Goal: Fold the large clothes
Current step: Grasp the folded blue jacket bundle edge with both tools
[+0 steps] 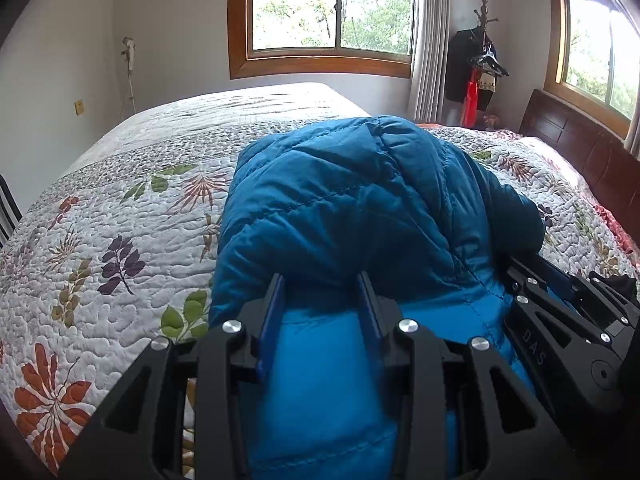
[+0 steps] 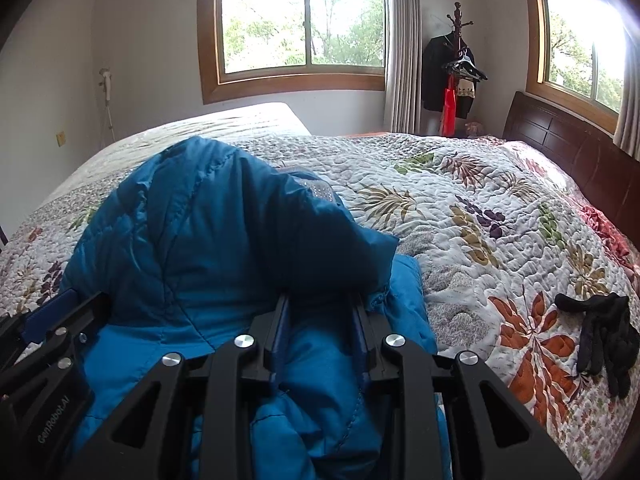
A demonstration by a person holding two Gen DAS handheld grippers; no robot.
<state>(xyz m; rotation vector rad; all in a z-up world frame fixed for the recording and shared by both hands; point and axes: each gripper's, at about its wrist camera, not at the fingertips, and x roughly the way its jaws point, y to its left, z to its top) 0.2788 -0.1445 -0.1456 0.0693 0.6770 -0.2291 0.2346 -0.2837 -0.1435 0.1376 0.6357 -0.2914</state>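
A blue quilted puffer jacket (image 1: 344, 208) lies bunched on the flowered bedspread (image 1: 100, 240); it also shows in the right wrist view (image 2: 208, 240). My left gripper (image 1: 322, 280) is shut on a thick fold of the jacket, which bulges up over the fingertips. My right gripper (image 2: 320, 300) is shut on another fold of the same jacket, the fabric humped over its tips. The right gripper also shows at the right edge of the left wrist view (image 1: 568, 304), and the left gripper at the left edge of the right wrist view (image 2: 48, 328).
A black glove (image 2: 600, 332) lies on the bedspread (image 2: 480, 216) to the right. A dark wooden headboard (image 2: 568, 144) stands at the far right. A coat rack with hanging clothes (image 2: 456, 76) stands in the corner under the windows.
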